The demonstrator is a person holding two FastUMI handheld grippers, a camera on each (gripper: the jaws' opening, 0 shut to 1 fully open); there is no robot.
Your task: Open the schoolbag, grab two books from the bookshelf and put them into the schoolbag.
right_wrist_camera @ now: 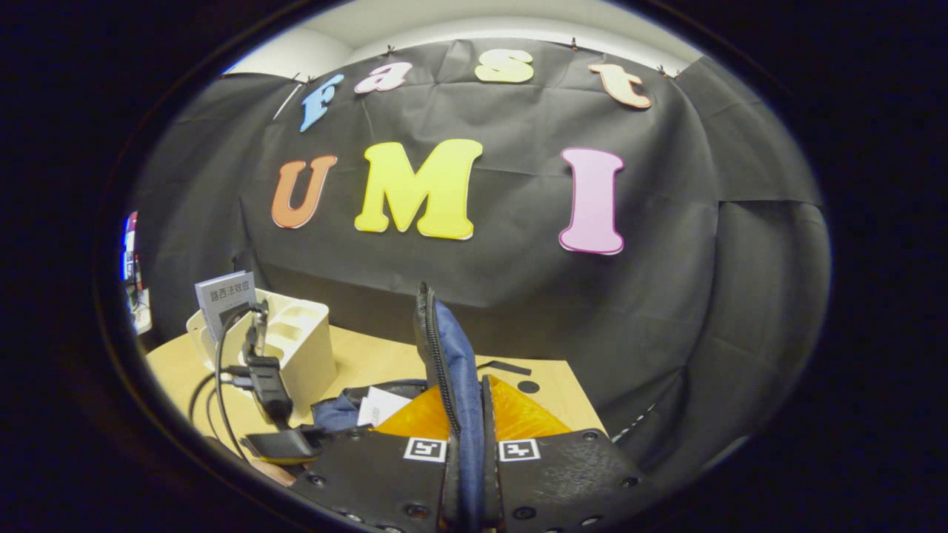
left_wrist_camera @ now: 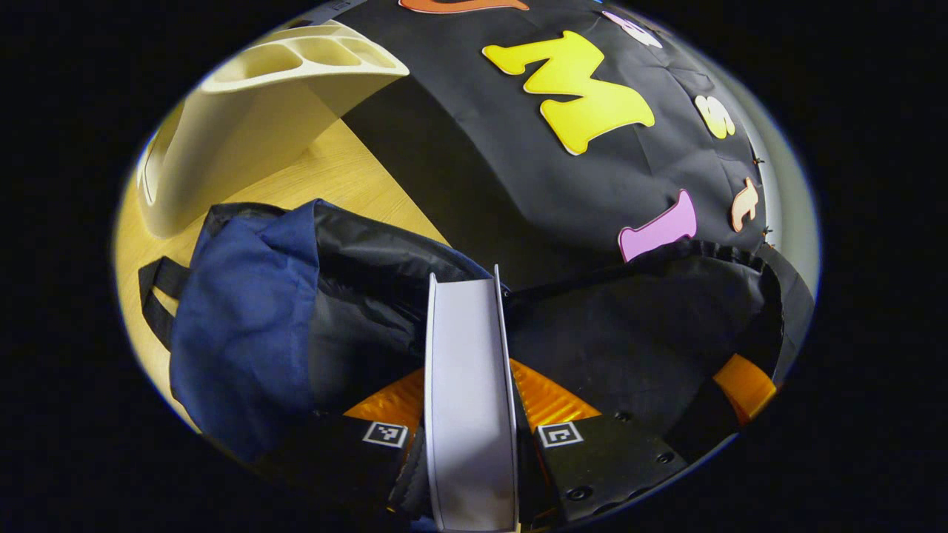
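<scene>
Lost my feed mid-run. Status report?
Left gripper shut on book, at the open schoolbag. Right gripper shut on bag edge, held up. Nothing in the way.

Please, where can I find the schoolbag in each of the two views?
Left gripper view: the schoolbag lies across the lower half, mouth open, a white book in front of it.
Right gripper view: a blue edge of the schoolbag stands at bottom centre, pinched by the right hand-held gripper.
Shared landmark: the cream bookshelf.
</scene>
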